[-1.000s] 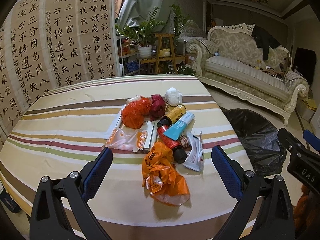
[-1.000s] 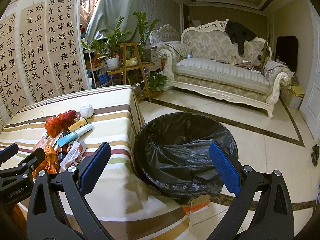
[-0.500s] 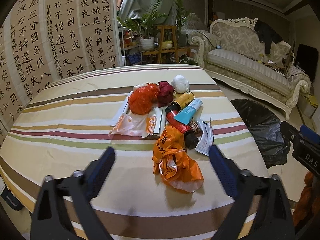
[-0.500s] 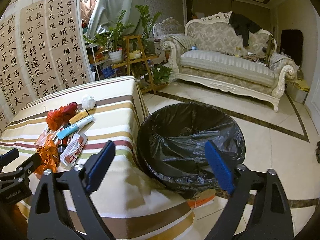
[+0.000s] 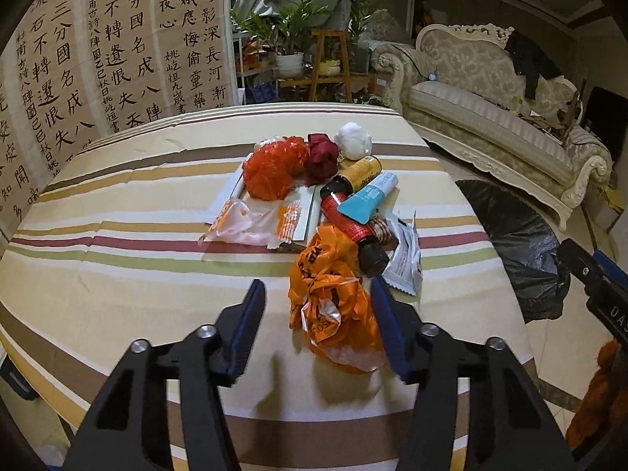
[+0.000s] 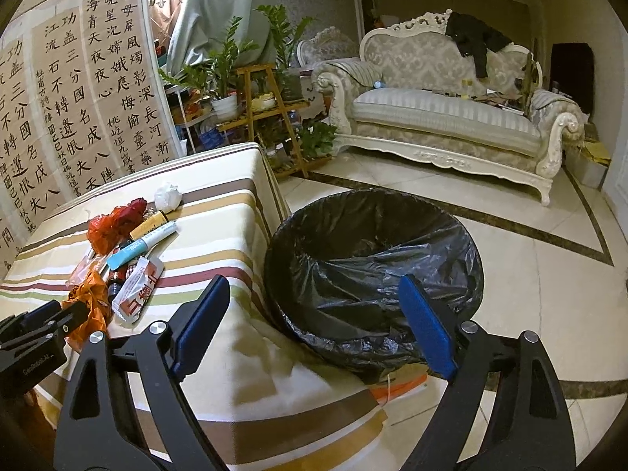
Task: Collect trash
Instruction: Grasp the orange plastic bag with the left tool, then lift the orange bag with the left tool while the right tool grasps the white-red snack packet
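A pile of trash lies on the striped table [image 5: 117, 274]. Nearest me is a crumpled orange plastic bag [image 5: 333, 302]. My left gripper [image 5: 318, 325] is open, its blue pads either side of that bag's near end, not closed on it. Behind lie a white wrapper [image 5: 406, 259], a red-and-black bottle [image 5: 353, 231], a blue tube [image 5: 369, 196], a yellow bottle [image 5: 359, 168], an orange-red bag [image 5: 274, 168], a dark red wad [image 5: 322, 153] and a white paper ball [image 5: 353, 141]. My right gripper [image 6: 310, 322] is open and empty above the bin [image 6: 373, 267].
The black-lined bin stands on the tiled floor right of the table and also shows in the left wrist view [image 5: 518, 243]. A sofa [image 6: 443, 117] and a plant stand [image 6: 267, 110] are at the back. Calligraphy panels [image 5: 98, 51] cover the left wall.
My left gripper has moved forward and down over the table and its jaws have narrowed around the orange bag. My right gripper has shifted slightly toward the bin.
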